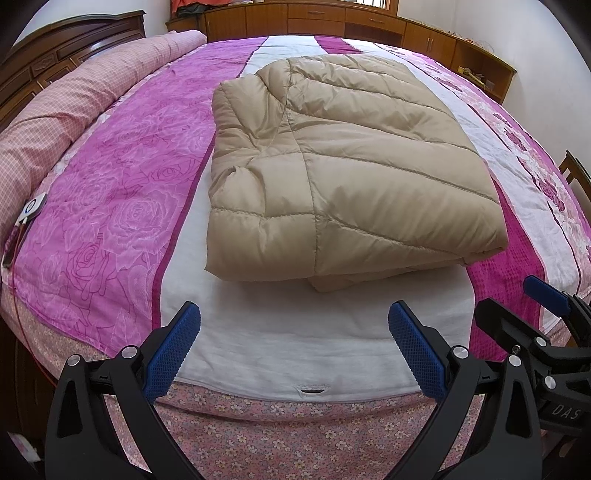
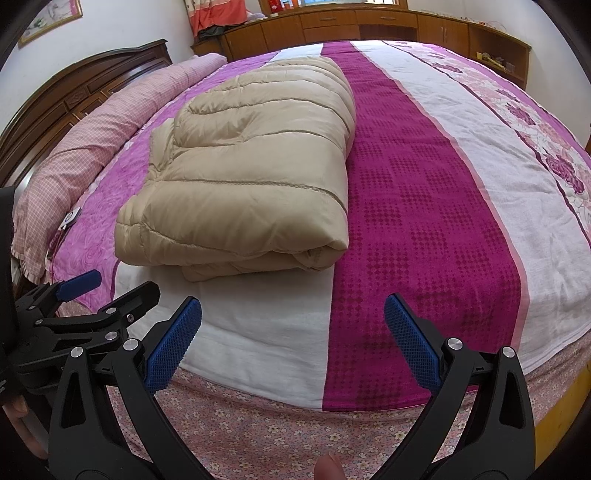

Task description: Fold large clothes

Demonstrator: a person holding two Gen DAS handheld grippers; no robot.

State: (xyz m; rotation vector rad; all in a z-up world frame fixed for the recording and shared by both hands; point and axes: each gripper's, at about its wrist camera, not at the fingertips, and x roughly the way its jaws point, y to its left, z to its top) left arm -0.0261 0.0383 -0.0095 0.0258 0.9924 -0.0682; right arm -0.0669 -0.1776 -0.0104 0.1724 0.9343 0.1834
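Note:
A beige quilted down coat [image 1: 343,162] lies folded into a thick rectangle on the bed, over the white stripe of the cover; it also shows in the right wrist view [image 2: 251,173]. My left gripper [image 1: 293,339] is open and empty, held near the bed's front edge, short of the coat. My right gripper [image 2: 293,338] is open and empty, at the front edge to the right of the coat. Each gripper shows at the side of the other's view, the right one [image 1: 517,306] and the left one [image 2: 122,291].
The bed cover [image 2: 424,192] has pink, magenta and white stripes. A pink checked rolled quilt [image 1: 74,107] lies along the dark headboard [image 1: 48,48] on the left. Wooden cabinets [image 2: 369,22] line the far wall. A small white device with a cable [image 1: 33,206] lies at the left edge.

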